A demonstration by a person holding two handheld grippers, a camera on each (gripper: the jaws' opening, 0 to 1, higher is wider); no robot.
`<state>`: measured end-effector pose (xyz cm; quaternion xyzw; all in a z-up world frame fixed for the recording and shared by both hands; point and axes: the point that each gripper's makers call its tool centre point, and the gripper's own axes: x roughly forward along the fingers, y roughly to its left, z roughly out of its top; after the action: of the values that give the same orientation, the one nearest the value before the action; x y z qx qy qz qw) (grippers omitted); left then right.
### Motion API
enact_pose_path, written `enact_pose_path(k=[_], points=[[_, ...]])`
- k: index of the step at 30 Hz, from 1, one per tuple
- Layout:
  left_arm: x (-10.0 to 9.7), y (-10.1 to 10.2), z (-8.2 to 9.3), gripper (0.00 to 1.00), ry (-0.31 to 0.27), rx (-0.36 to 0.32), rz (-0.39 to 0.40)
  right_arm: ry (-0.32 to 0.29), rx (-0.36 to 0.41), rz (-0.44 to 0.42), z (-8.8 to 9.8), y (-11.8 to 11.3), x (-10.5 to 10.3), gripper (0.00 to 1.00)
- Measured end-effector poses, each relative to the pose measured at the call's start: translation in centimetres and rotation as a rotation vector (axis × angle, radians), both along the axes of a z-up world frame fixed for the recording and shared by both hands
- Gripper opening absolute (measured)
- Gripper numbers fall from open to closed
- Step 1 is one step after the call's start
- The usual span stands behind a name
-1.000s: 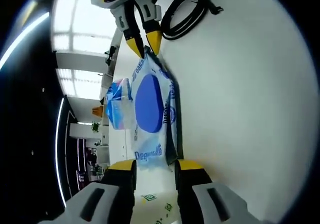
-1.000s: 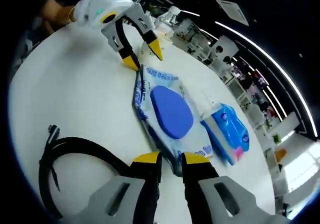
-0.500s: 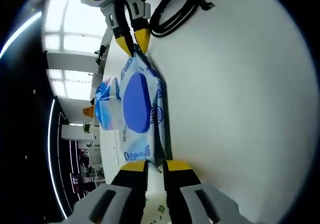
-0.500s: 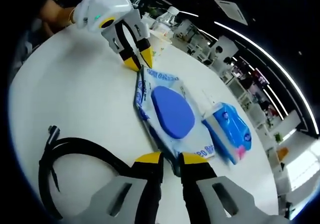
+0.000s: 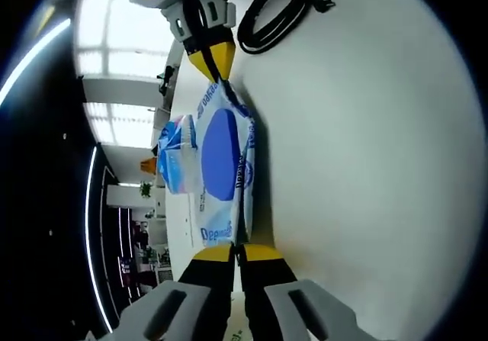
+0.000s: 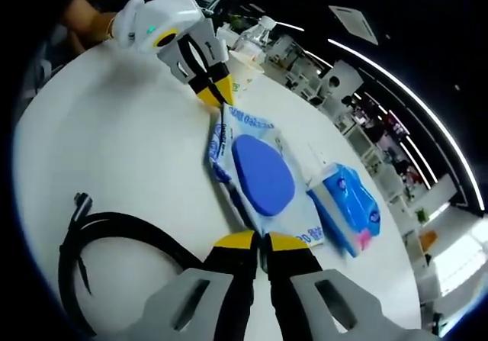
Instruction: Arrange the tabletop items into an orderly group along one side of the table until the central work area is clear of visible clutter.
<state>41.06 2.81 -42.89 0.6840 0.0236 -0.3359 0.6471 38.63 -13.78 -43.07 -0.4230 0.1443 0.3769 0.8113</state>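
Left gripper view: we pinch the wipes pack [image 5: 223, 165] at both ends.
Left gripper [image 5: 237, 247] and right gripper [image 6: 263, 241] each clamp an edge; black cable [image 6: 114, 238] lies near.

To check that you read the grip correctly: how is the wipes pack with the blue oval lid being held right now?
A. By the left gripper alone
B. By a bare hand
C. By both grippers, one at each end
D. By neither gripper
C: the left gripper pinches one end of the wipes pack and the right gripper pinches the opposite end.
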Motion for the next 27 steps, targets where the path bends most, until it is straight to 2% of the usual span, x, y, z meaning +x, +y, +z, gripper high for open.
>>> enact_pose_path(k=[9,17,20,21,27], points=[[-0.4,0.5,0.5,0.0,-0.035,-0.006,0.008,-0.028,-0.001,0.003,0.5,0.6,-0.3,0.02],[-0.6,1.0,1.7,0.0,-0.129,0.016,0.006,-0.135,-0.042,0.026,1.7,1.3,-0.9,0.01],[-0.7,1.3,2.0,0.0,-0.145,0.017,0.01,-0.186,-0.07,0.048,2.5,1.7,-1.1,0.0],[-0.7,1.4,2.4,0.0,-0.178,0.025,0.006,-0.214,-0.087,0.05,2.9,1.7,-1.1,0.0],[-1.1,1.9,2.5,0.0,-0.181,0.021,0.016,-0.233,-0.1,0.053,3.4,2.3,-1.0,0.0]])
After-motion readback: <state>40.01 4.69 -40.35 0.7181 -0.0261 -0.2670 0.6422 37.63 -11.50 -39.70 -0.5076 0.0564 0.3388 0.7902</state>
